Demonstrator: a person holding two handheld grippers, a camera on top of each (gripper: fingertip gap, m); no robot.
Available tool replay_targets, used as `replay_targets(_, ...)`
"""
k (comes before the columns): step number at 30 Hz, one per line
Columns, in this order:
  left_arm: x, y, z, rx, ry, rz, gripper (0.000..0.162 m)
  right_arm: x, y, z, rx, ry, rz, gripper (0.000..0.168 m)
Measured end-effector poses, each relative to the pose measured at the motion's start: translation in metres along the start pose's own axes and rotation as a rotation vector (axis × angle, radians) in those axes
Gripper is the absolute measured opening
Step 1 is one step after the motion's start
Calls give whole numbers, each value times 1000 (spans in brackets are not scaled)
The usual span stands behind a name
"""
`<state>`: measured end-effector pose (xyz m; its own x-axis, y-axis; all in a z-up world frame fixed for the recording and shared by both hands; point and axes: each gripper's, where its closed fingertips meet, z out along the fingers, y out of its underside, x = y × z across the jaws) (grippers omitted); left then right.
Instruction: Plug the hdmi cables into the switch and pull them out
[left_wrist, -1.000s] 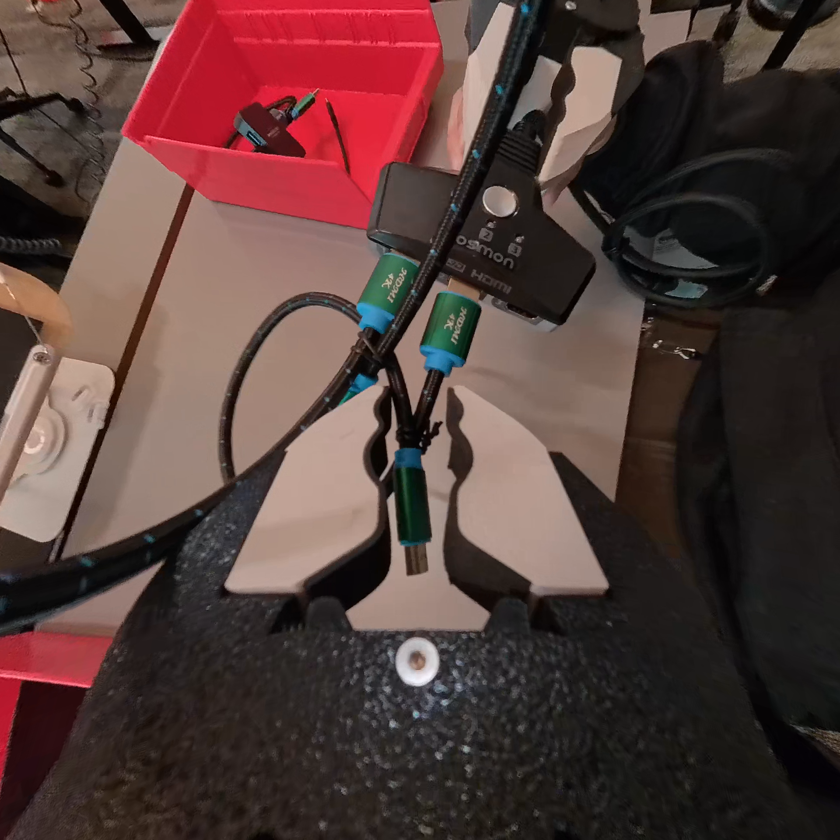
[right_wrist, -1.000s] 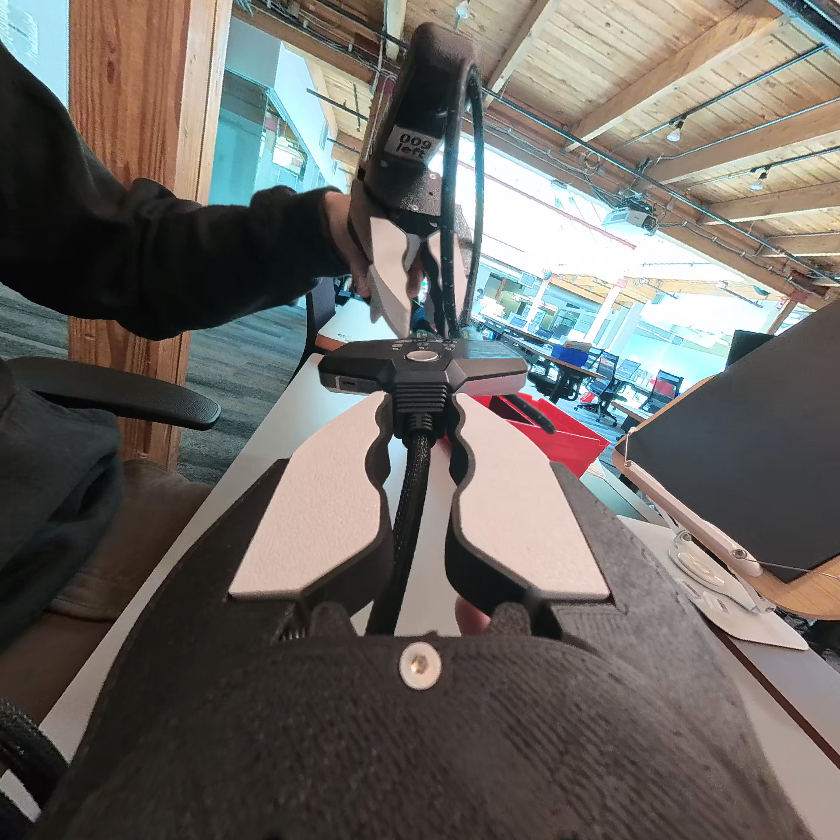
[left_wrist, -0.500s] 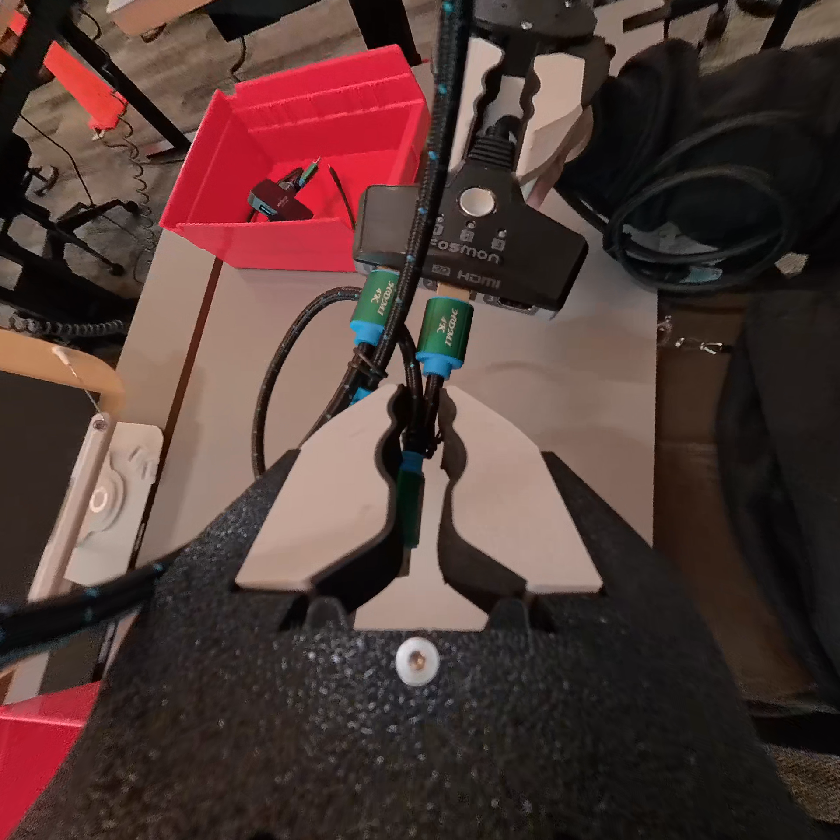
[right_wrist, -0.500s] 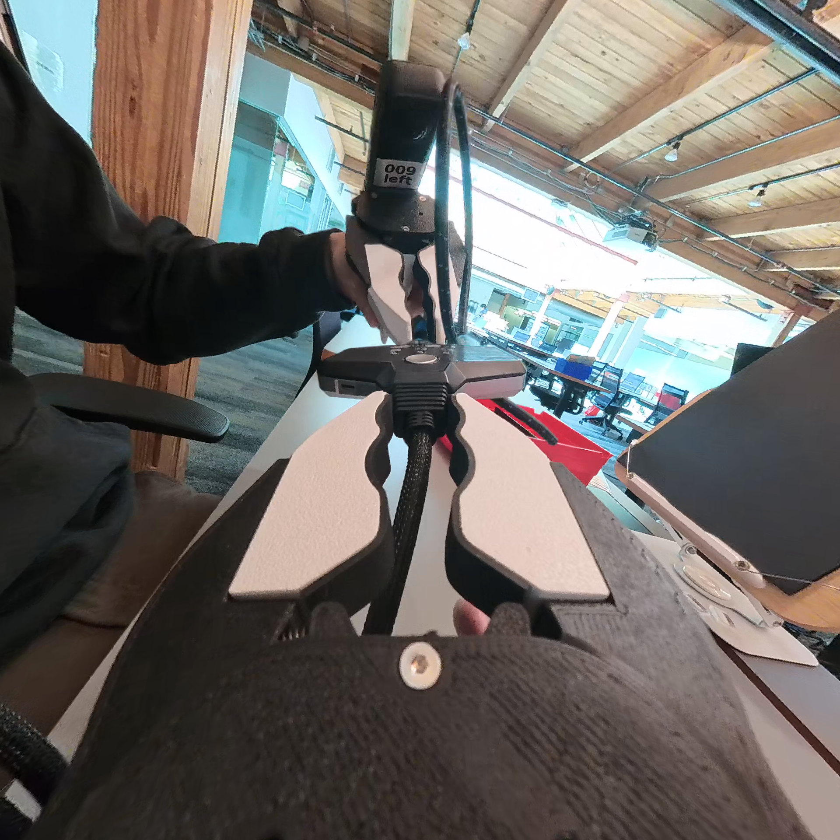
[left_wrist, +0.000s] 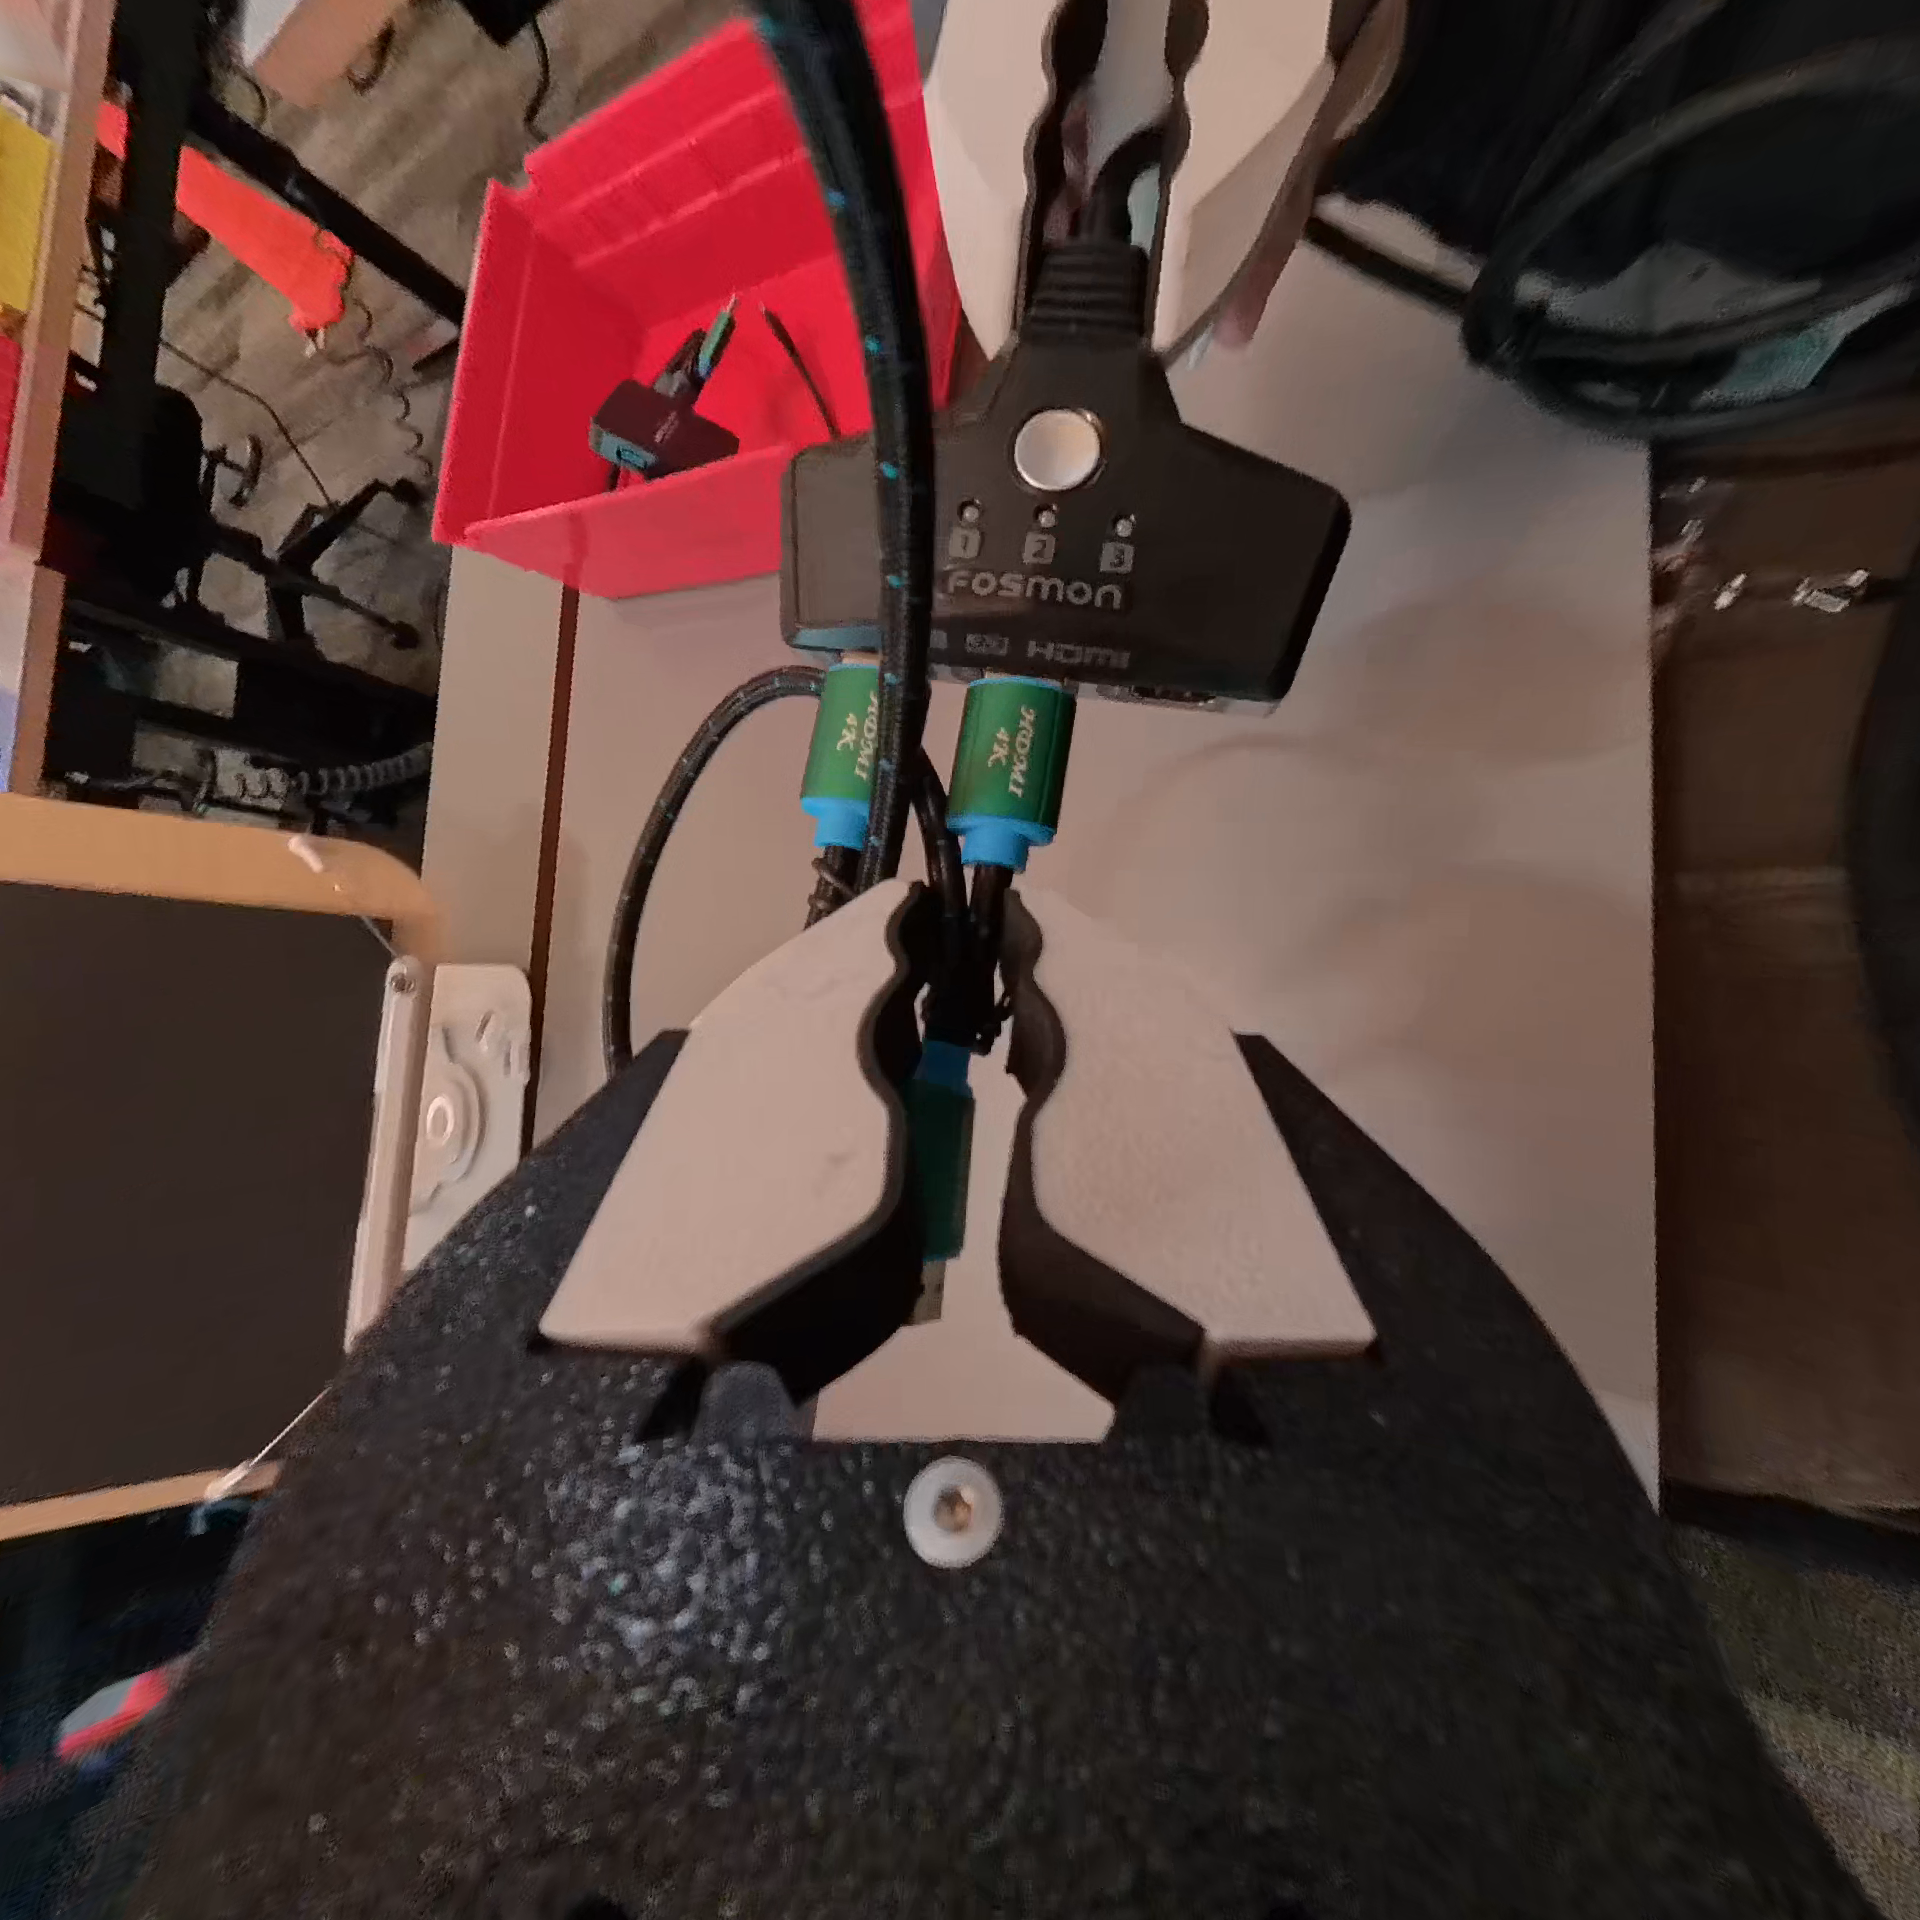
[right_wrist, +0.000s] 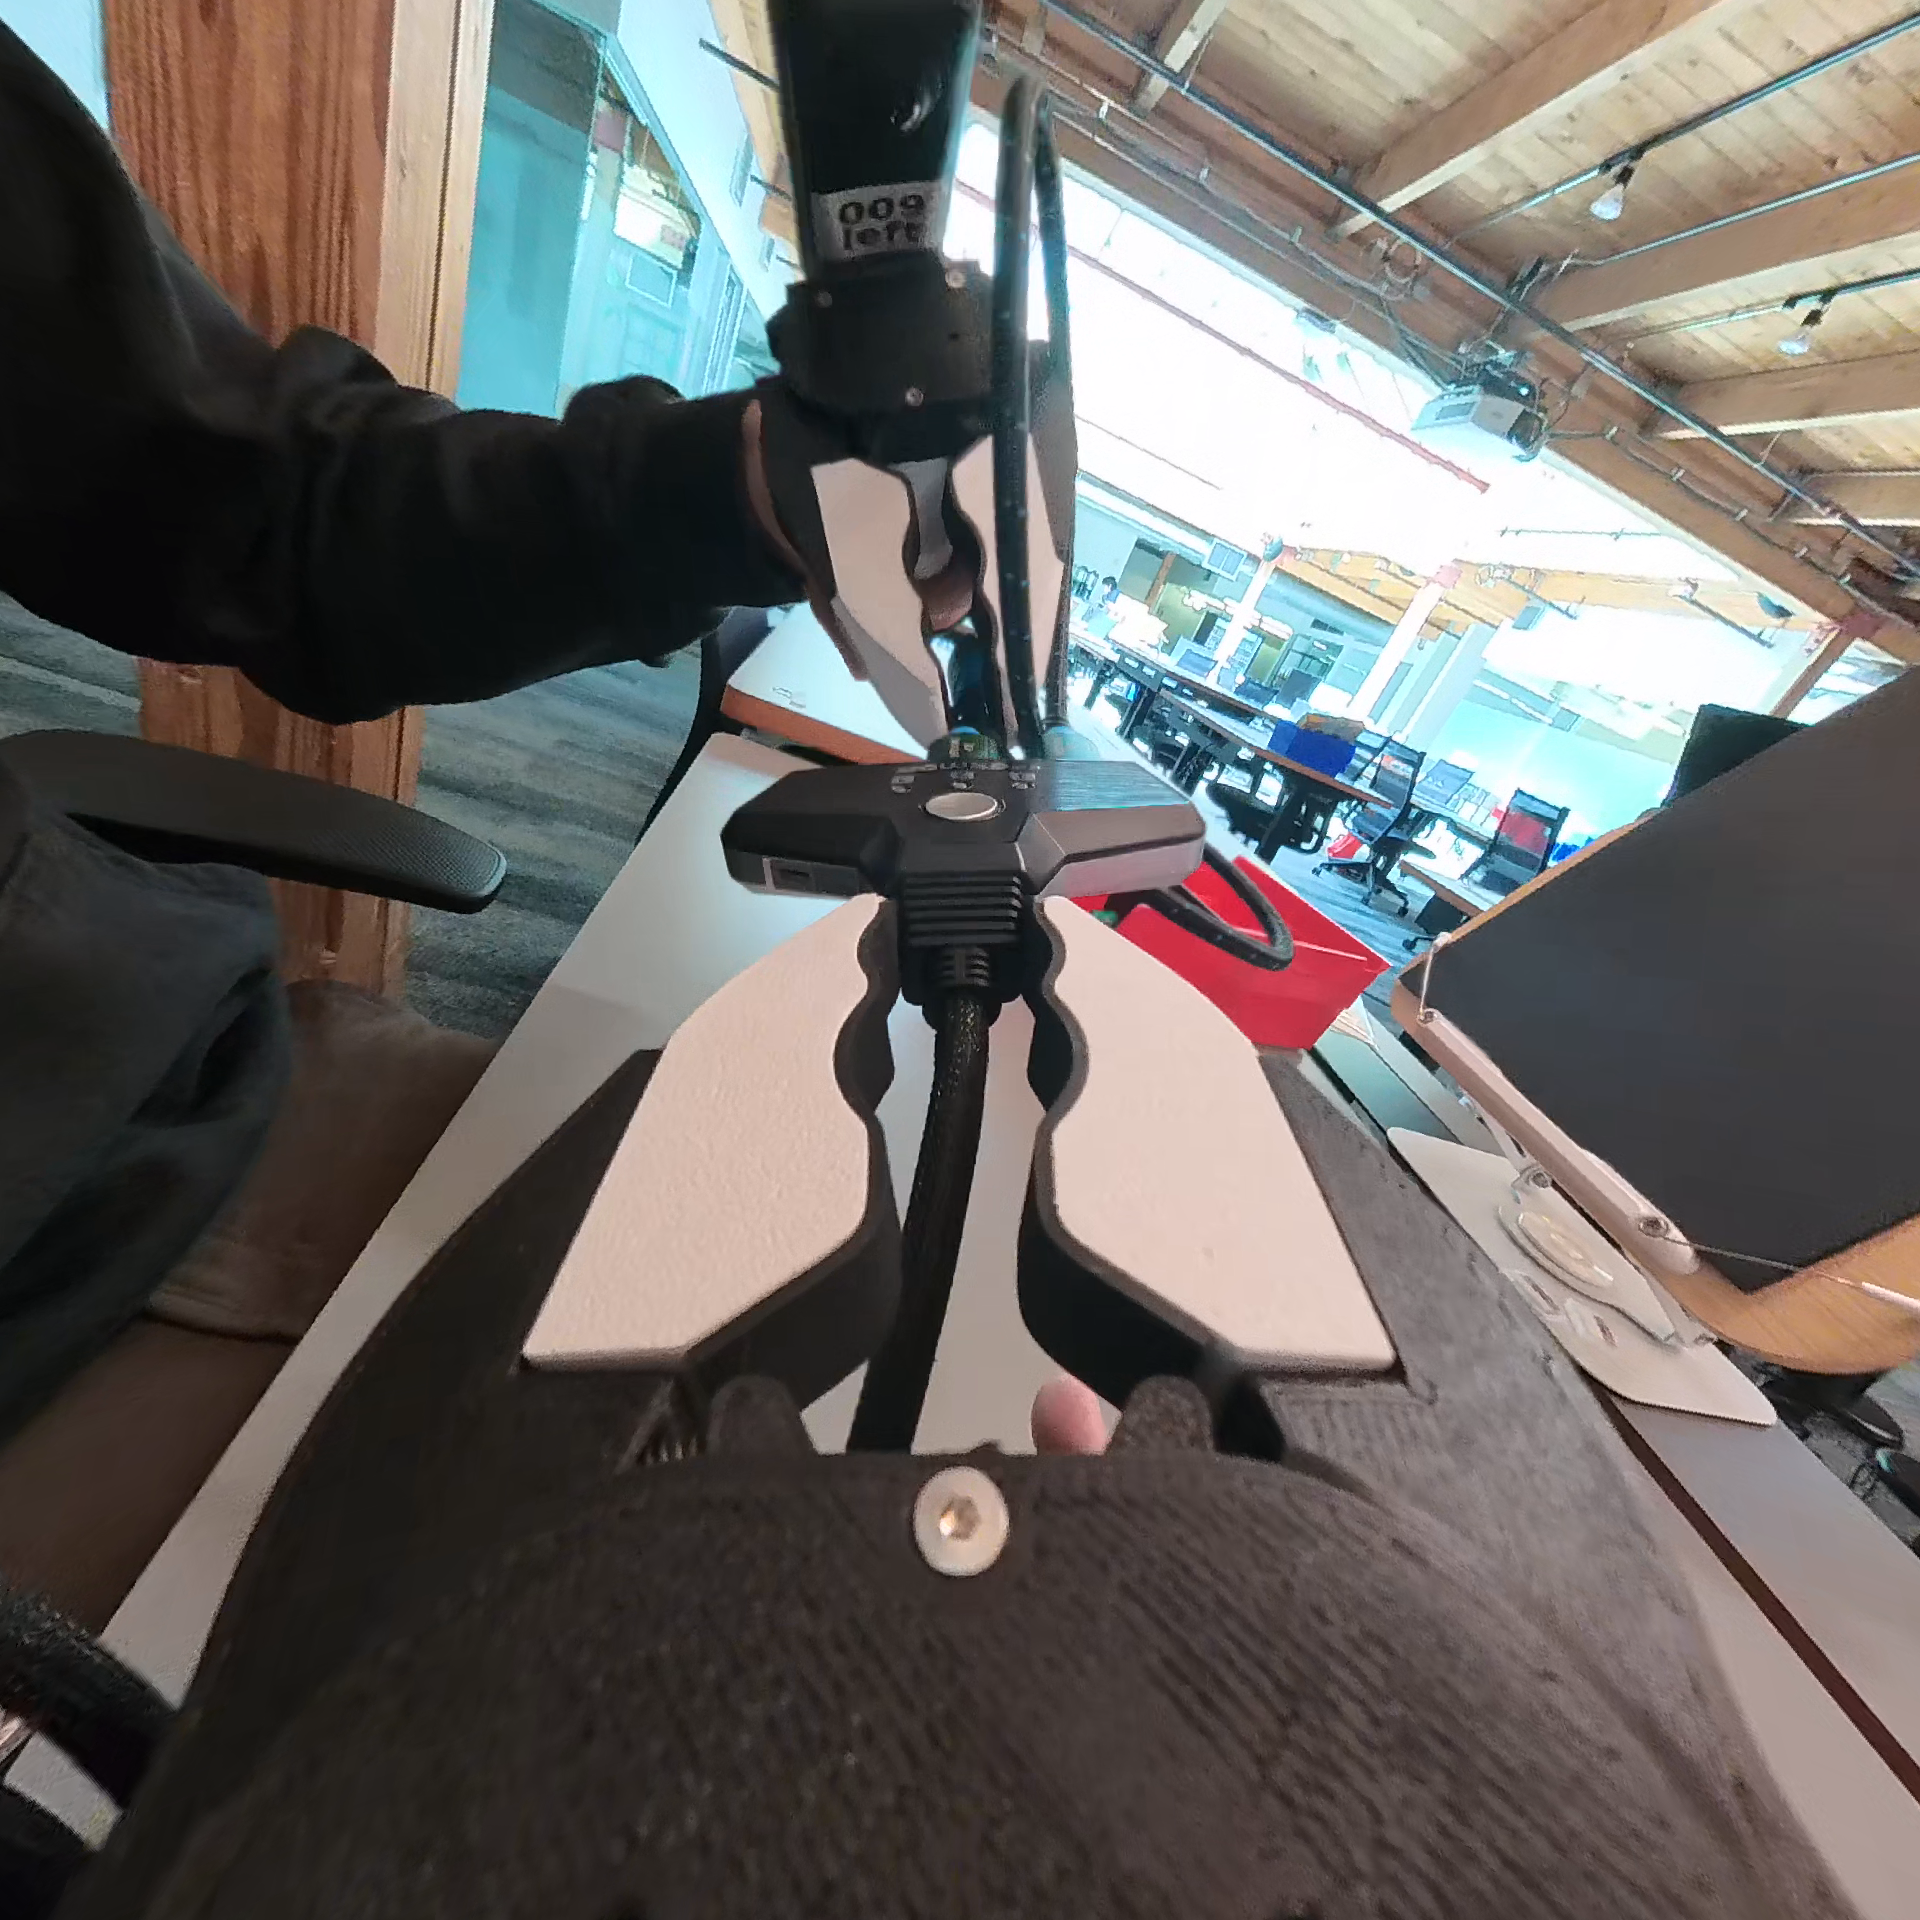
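Observation:
The black HDMI switch (left_wrist: 1060, 561) hangs above the white table (left_wrist: 1351, 935). Two green HDMI plugs, a left one (left_wrist: 857, 753) and a right one (left_wrist: 1008, 769), sit in its ports. My left gripper (left_wrist: 964, 906) is shut on the thin braided cables just behind those plugs. A third green plug (left_wrist: 940, 1164) hangs loose between its fingers. My right gripper (right_wrist: 961, 920) is shut on the switch's ribbed cable collar (right_wrist: 961, 904) and shows at the top of the left wrist view (left_wrist: 1107, 156). The switch (right_wrist: 966, 821) is level. A thick braided cable (left_wrist: 883, 416) crosses its left side.
A red bin (left_wrist: 623, 312) holding a small black adapter (left_wrist: 660, 431) stands at the table's far left. A dark screen on a white stand (left_wrist: 156, 1195) is to the left. Coiled black cable (left_wrist: 1662, 260) lies on dark cloth to the right. A chair armrest (right_wrist: 312, 831) is beside the table.
My left gripper's fingers have closed from a wide gap onto the cables behind the plugs. Both grippers and the switch have risen farther from the table.

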<state>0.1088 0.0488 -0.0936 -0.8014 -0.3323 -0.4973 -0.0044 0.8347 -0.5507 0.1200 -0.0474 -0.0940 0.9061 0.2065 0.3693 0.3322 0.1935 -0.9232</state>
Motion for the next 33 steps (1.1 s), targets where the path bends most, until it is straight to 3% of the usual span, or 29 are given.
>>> replay_targets(1,1,4,3,-29,1,10,12,0,2,2,-13,-5,0,24)
replay_targets(5,2,1,3,77,12,-53,12,1,1,-1,48,-13,29,23)
replay_targets(10,-13,-1,6,174,-102,-136,17,12,5,-3,104,40,77,23)
replay_targets(12,-21,-4,-6,282,-159,-197,29,20,7,-12,159,83,124,23)
replay_targets(14,-38,12,-31,306,-255,-235,29,28,11,-23,191,127,156,23)
replay_targets(17,-77,77,-71,217,-380,-368,31,36,12,-35,262,156,189,23)
replay_targets(22,-131,236,-113,-167,-522,-666,37,49,19,-26,262,169,193,23)
replay_targets(25,-135,302,-110,-338,-457,-886,37,57,29,-12,253,153,200,23)
replay_targets(29,-135,377,-95,-617,-409,-1026,40,68,43,5,295,130,252,23)
replay_targets(33,-134,427,-65,-732,-340,-1163,42,72,56,7,341,110,307,23)
